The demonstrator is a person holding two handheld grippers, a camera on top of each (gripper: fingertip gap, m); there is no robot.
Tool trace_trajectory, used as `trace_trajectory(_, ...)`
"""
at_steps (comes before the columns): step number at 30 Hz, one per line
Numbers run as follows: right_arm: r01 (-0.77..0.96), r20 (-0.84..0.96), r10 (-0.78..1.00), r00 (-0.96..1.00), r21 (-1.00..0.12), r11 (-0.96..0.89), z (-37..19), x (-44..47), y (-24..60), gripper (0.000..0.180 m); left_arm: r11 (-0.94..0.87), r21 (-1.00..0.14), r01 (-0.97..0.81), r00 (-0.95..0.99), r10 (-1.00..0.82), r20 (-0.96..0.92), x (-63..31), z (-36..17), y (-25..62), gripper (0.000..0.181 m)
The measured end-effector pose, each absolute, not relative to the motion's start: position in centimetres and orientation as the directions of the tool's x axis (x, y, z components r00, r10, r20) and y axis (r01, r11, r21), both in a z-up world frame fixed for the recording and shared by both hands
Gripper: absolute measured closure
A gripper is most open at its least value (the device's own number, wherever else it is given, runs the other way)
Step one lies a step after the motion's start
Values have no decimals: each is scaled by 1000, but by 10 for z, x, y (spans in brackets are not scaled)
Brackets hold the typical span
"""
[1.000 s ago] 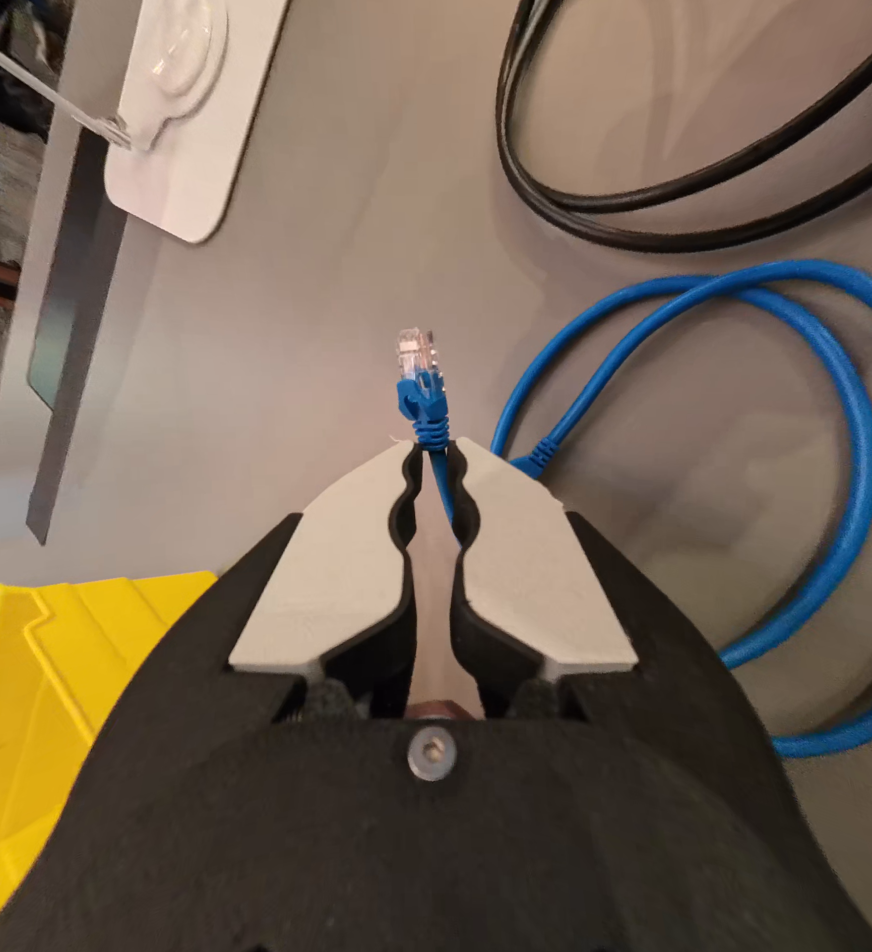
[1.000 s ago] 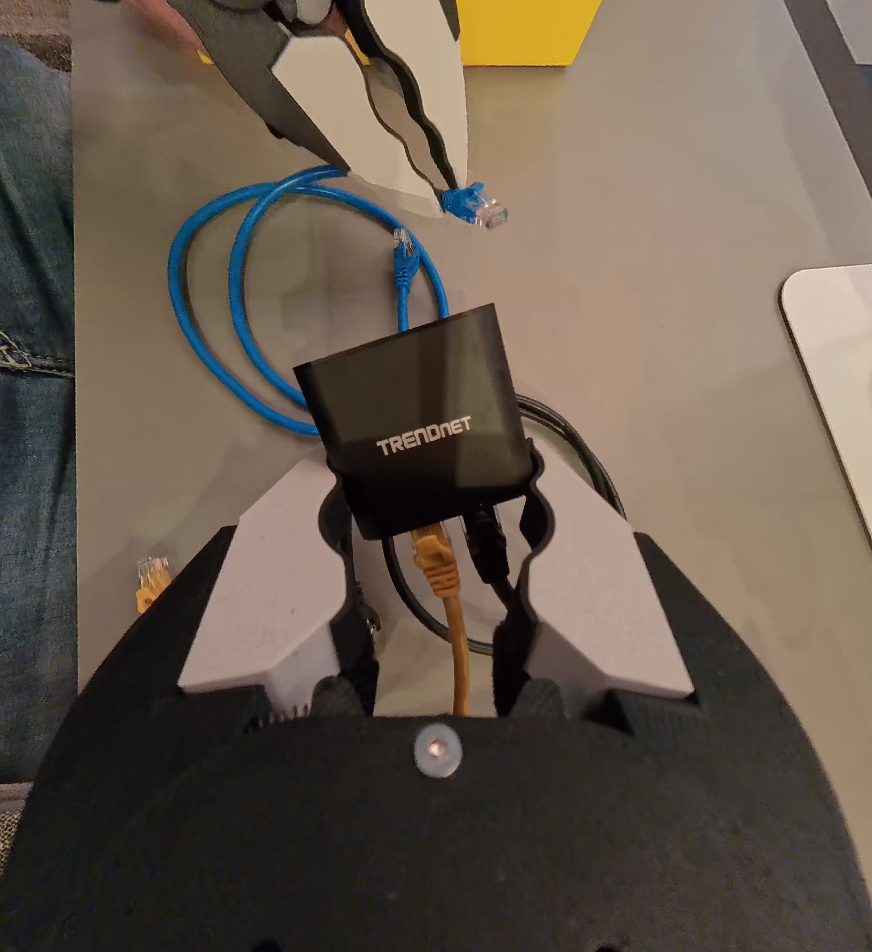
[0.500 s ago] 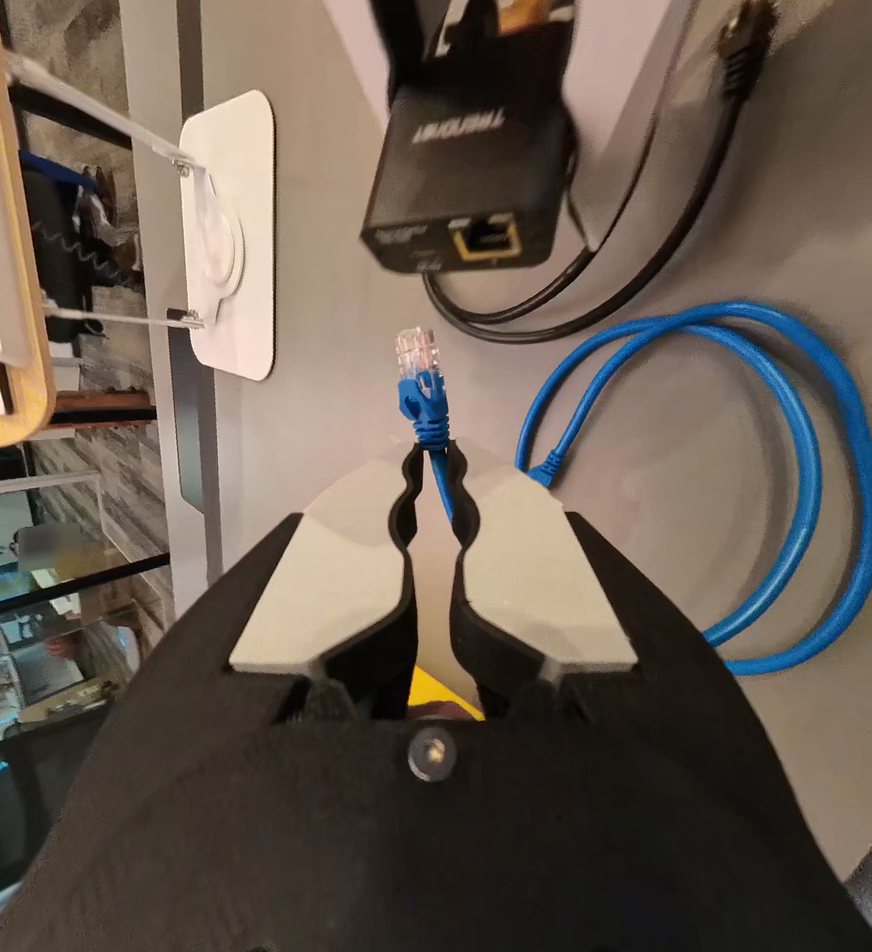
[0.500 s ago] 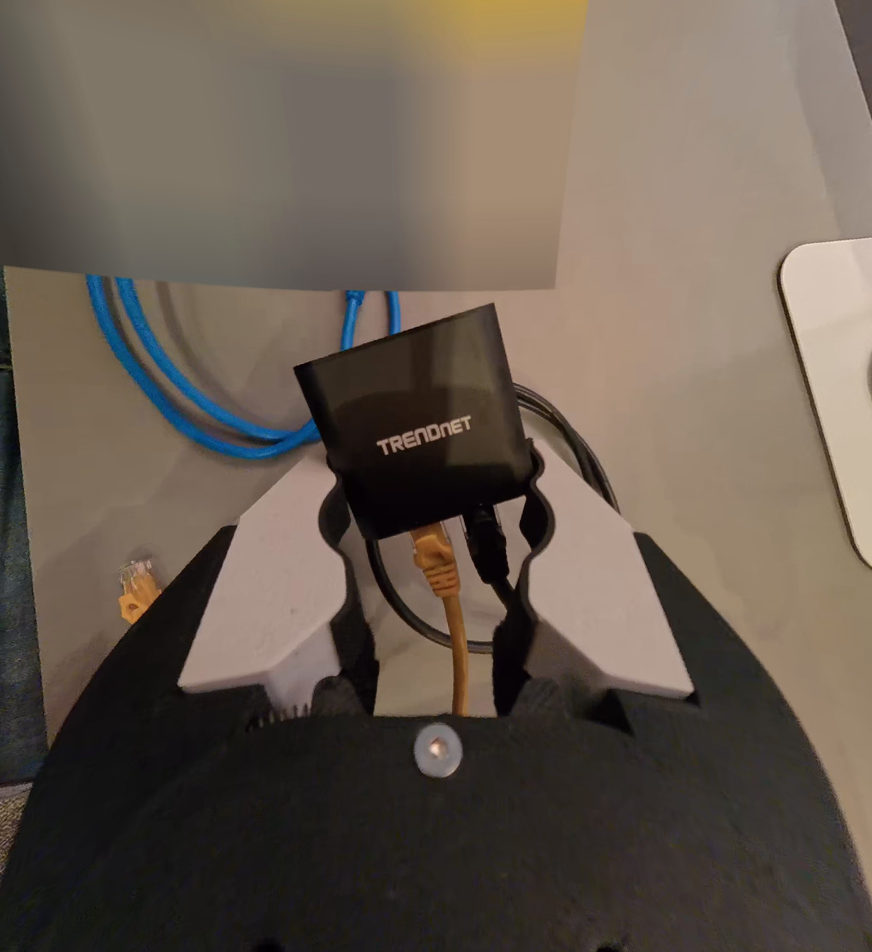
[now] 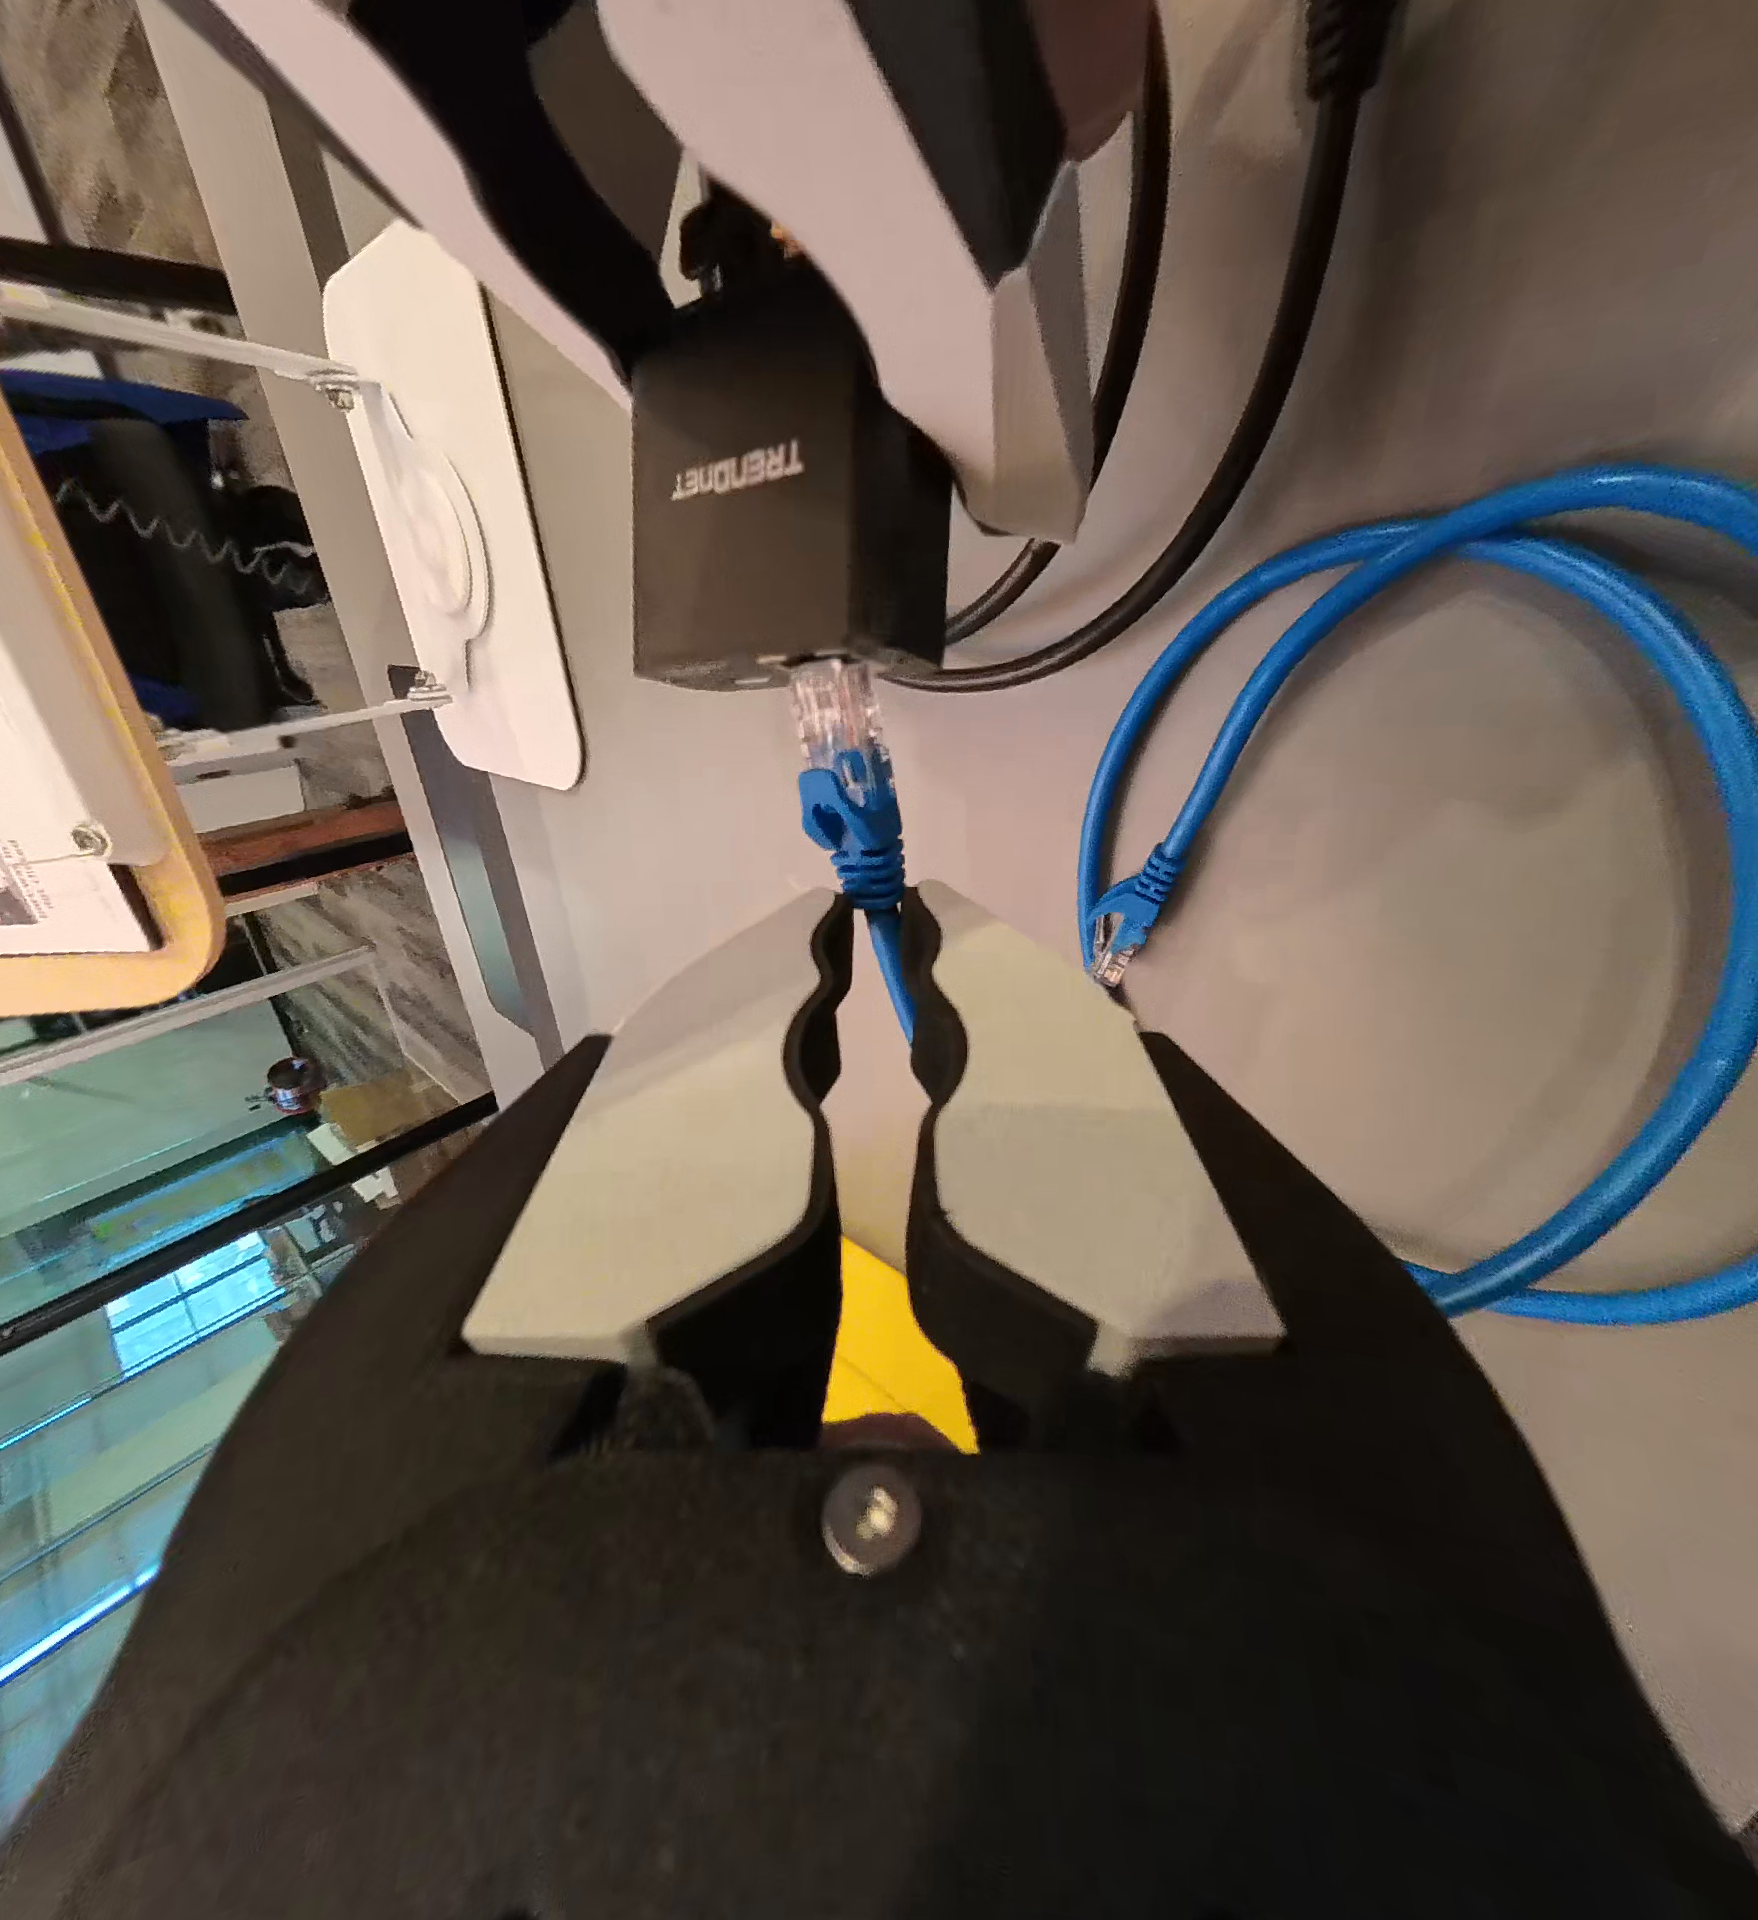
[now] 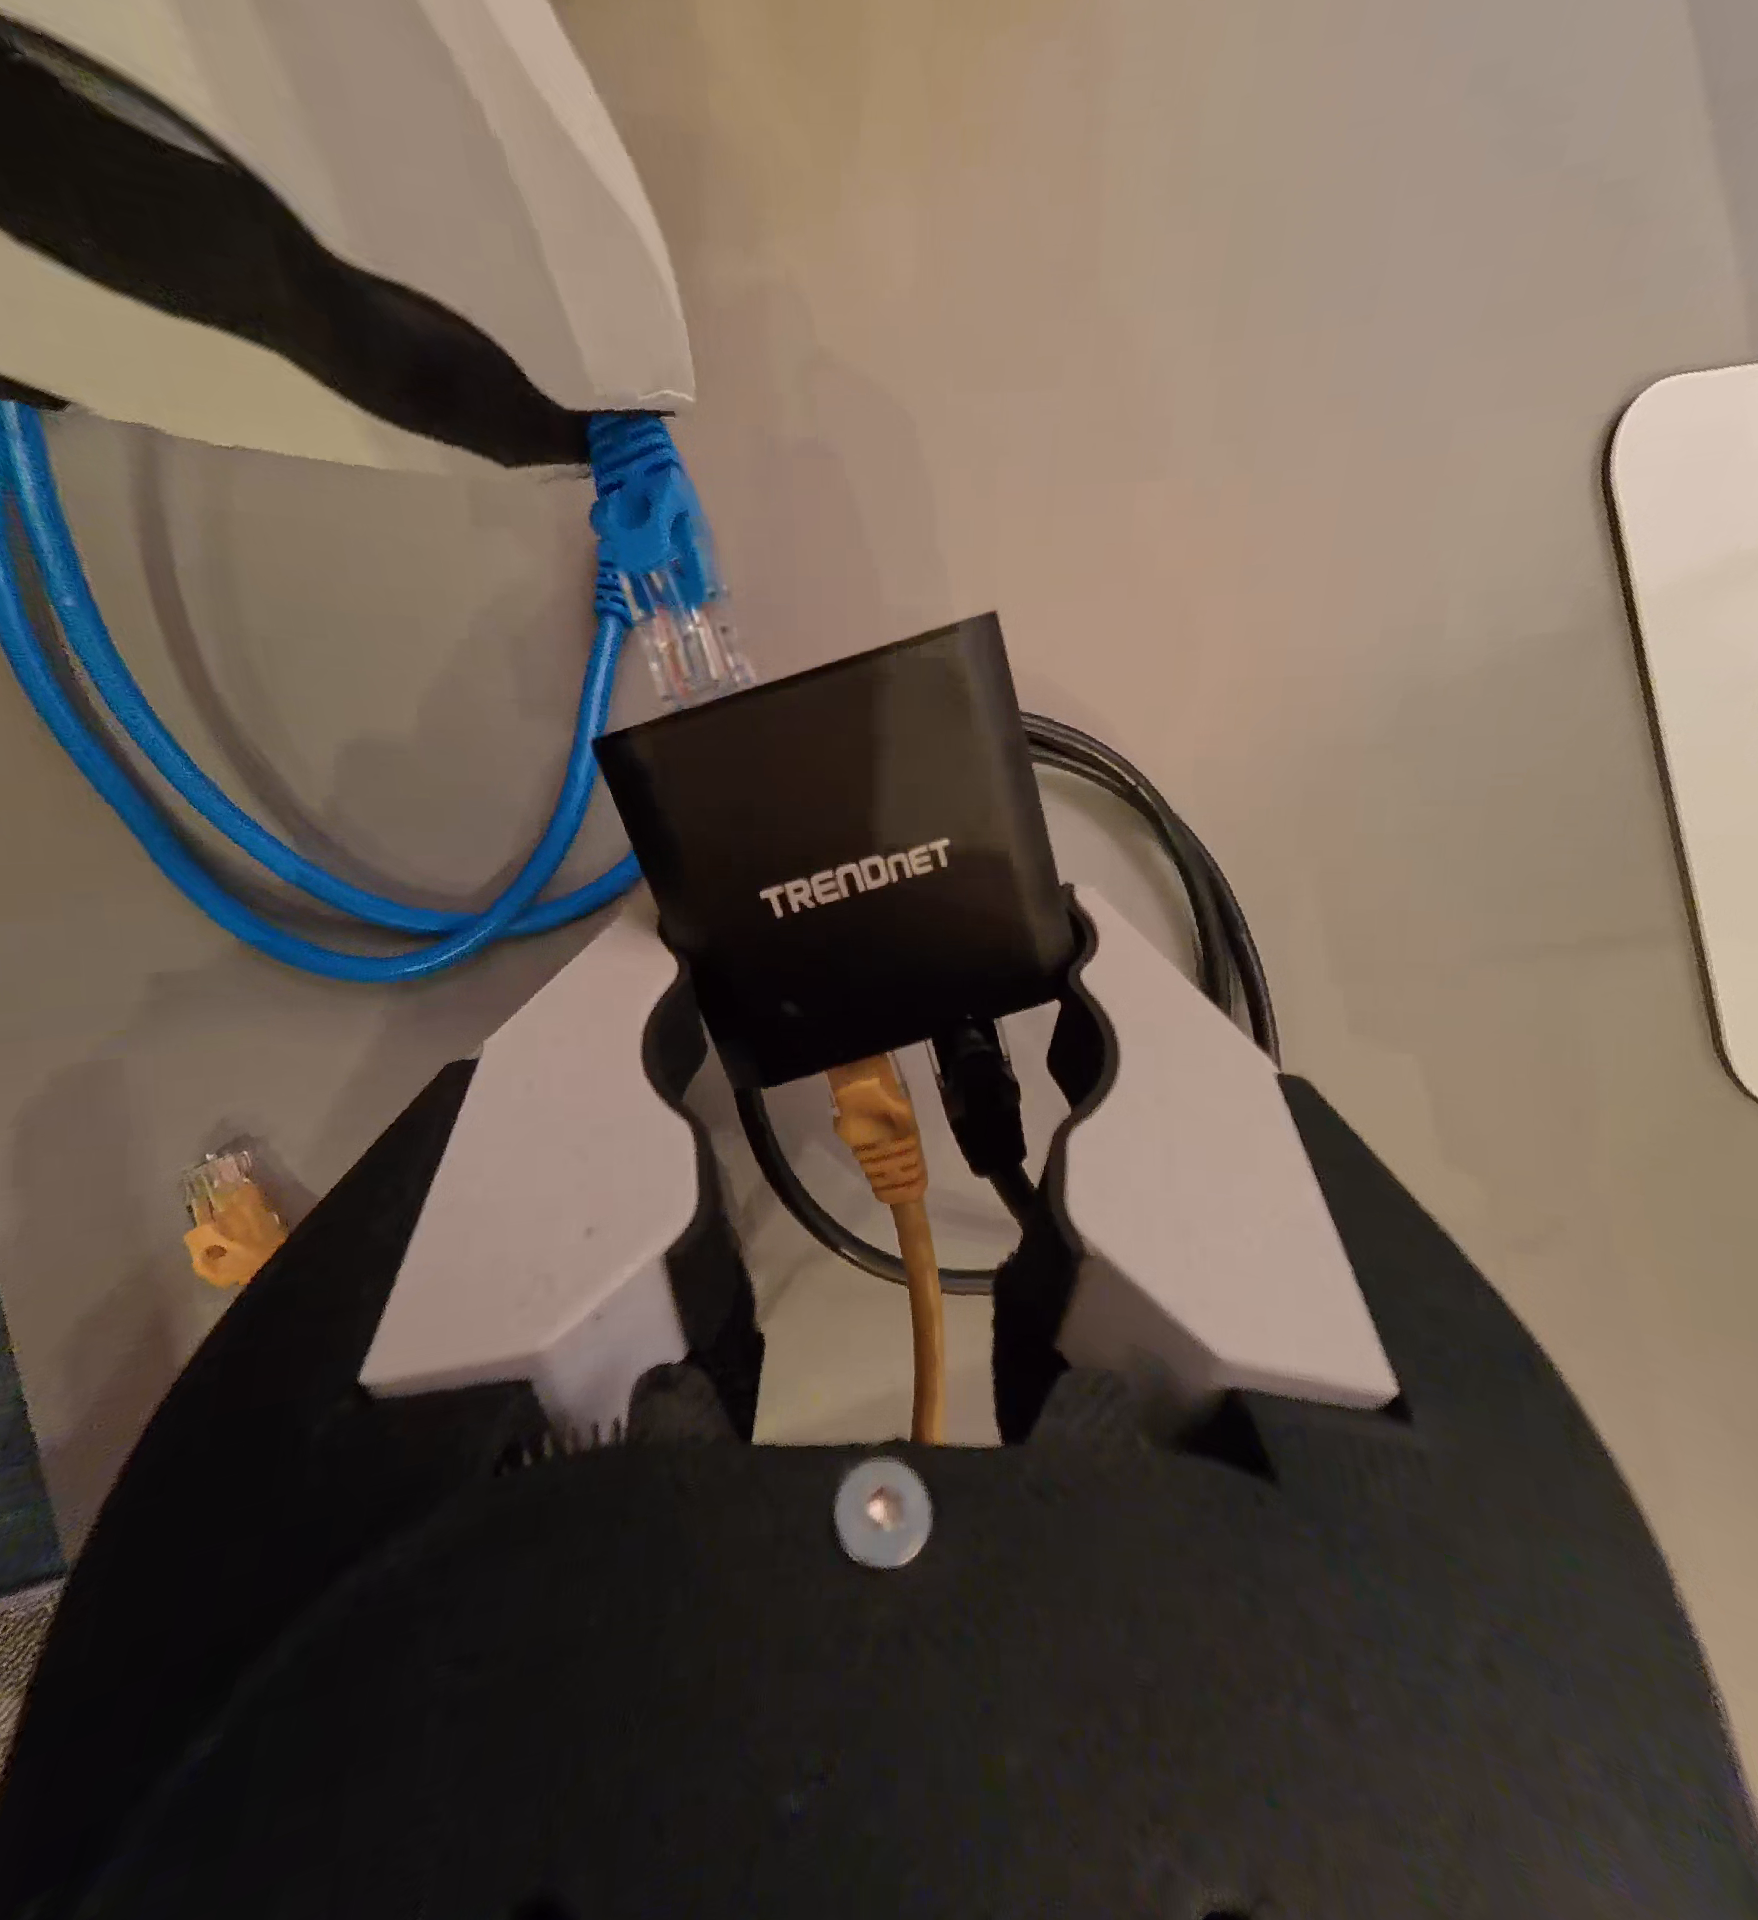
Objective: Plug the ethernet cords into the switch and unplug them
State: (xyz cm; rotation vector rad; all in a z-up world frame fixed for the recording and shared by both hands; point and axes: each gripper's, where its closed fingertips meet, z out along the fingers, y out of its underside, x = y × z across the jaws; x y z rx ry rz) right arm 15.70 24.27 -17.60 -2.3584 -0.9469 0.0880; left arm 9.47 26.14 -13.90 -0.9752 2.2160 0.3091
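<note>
While the right tool (image 6: 875, 997) clamps the switch (image 5: 787, 540), the left tool (image 5: 875, 914), pinching the blue cord's plug (image 5: 839, 717), points it toward 12 o'clock, tip at the port.

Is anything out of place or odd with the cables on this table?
Nothing looks damaged or spilled. One thing stands out: a loose orange plug lies alone near the table edge, unconnected, while its matching orange cord sits in the black switch. The blue plug is only at the port.
</note>
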Motion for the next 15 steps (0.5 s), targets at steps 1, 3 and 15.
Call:
trace_trajectory(1, 615, 154, 649, 745, -536, -579, -177, 157, 243, 114, 691, -36, -722, -490, -548, -678, 95, -140, 261, 172)
trace_trajectory(3, 620, 159, 645, 747, -515, -592, -179, 159, 244, 114, 689, -5, -725, -502, -533, -681, 94, -142, 263, 172)
trace_trajectory(15, 689, 253, 648, 718, -392, -610, -185, 163, 247, 114, 697, 108, -709, -571, -478, -667, 96, -148, 266, 172)
